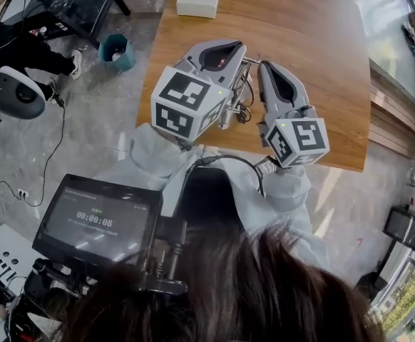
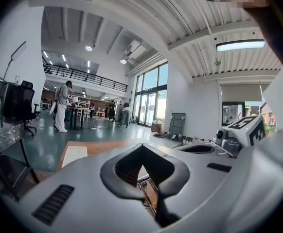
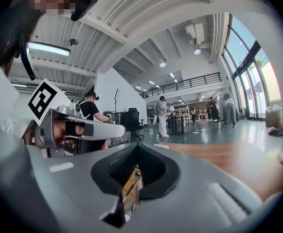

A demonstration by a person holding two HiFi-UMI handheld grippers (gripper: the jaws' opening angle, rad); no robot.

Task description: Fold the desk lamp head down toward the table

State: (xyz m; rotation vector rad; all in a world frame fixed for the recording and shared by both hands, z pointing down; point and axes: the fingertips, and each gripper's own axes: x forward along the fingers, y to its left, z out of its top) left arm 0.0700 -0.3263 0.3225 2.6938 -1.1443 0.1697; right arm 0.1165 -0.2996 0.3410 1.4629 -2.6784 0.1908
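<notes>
Daylight from tall windows [image 2: 149, 93] fills the hall, and the glossy floor [image 2: 83, 135] mirrors it. A ceiling strip light [image 2: 240, 45] burns out to white in the left gripper view; a second strip light [image 3: 49, 48] does so in the right gripper view. The head view is evenly bright, with pale glare on the wooden table [image 1: 321, 48] toward its far right corner and only soft shadows. Both gripper views bend strongly and darken to black at the corners; their nearest foreground is soft. The person's hair [image 1: 264, 291] is blurred.
</notes>
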